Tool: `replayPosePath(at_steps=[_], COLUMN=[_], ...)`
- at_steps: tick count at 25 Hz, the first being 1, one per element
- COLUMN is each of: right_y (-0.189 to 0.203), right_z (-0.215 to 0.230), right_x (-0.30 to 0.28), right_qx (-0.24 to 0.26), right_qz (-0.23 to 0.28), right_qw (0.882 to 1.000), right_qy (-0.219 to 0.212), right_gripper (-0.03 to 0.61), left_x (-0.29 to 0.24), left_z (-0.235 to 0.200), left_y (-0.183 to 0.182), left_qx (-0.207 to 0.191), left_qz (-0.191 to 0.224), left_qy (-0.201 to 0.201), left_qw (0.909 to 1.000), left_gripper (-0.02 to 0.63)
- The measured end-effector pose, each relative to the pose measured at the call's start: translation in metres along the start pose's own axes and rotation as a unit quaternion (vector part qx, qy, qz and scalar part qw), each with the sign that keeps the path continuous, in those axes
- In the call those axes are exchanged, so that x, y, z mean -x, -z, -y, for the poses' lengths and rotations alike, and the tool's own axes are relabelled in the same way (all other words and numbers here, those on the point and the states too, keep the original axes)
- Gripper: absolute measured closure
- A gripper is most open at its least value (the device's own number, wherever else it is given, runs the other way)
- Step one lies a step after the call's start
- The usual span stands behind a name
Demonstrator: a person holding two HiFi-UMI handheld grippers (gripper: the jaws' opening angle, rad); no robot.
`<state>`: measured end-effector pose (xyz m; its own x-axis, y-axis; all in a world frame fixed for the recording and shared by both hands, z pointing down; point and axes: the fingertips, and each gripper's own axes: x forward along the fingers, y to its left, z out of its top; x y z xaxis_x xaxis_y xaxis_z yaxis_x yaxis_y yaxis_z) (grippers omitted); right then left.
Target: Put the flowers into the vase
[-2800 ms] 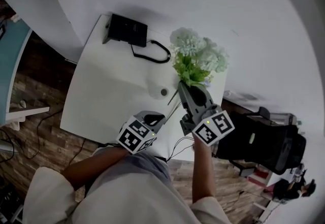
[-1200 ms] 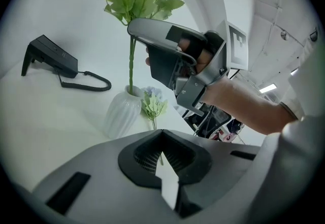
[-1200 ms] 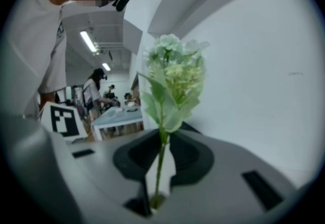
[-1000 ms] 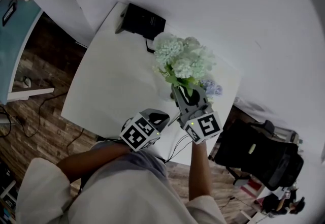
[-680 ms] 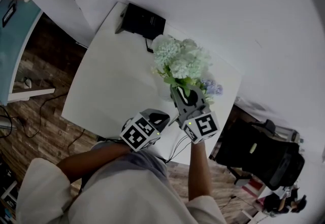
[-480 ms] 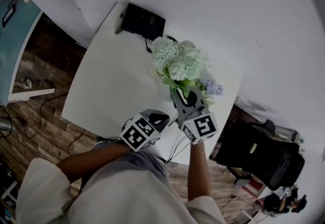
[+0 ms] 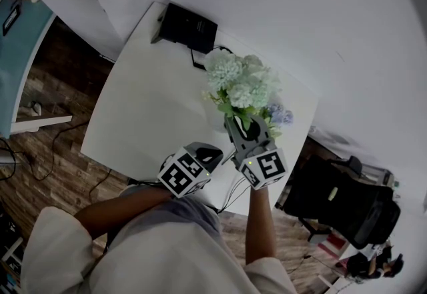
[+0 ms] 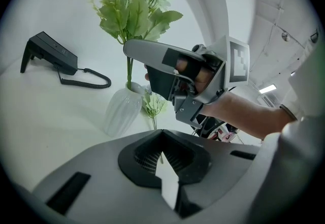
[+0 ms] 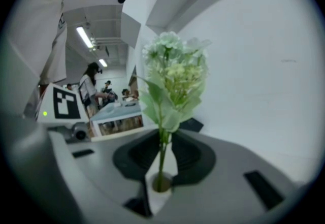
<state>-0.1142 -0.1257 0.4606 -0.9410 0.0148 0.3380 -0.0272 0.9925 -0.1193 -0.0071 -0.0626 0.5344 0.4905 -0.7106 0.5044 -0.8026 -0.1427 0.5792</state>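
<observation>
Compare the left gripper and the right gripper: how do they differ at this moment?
The right gripper is clamped on the flower stem; the left gripper has its jaws together on nothing. The right gripper reaches over the vase, with the stem's end in its mouth; the left gripper hangs back near the table's near edge. Both are grey, hand-held and aimed toward the vase.

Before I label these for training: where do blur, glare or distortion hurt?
Head view: fisheye bends the table edges, dim overall. Left gripper view: dark round vignette, vase crisp. Right gripper view: softest, flowers slightly blurred, ceiling lights glaring.
</observation>
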Motion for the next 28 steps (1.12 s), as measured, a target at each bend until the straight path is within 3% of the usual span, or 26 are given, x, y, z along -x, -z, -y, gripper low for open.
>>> replayPosePath(at_steps=[15,28], right_y=[0.033,0.049], right_z=[-0.004,-0.007], right_x=[0.01,0.012], right_qx=[-0.016,-0.018], right_qz=[-0.046,-0.063], right_qw=[0.999,0.998], right_qy=[0.01,0.011], right_gripper=[0.483,0.406], left_x=[0.0,-0.002], left_z=[0.001,0.002], left_y=[0.001,0.005], left_qx=[-0.001,-0.003], left_qz=[0.0,-0.005], left_qy=[0.004,0.005], left_qw=[1.0,1.0], left_gripper=[0.591,0.591])
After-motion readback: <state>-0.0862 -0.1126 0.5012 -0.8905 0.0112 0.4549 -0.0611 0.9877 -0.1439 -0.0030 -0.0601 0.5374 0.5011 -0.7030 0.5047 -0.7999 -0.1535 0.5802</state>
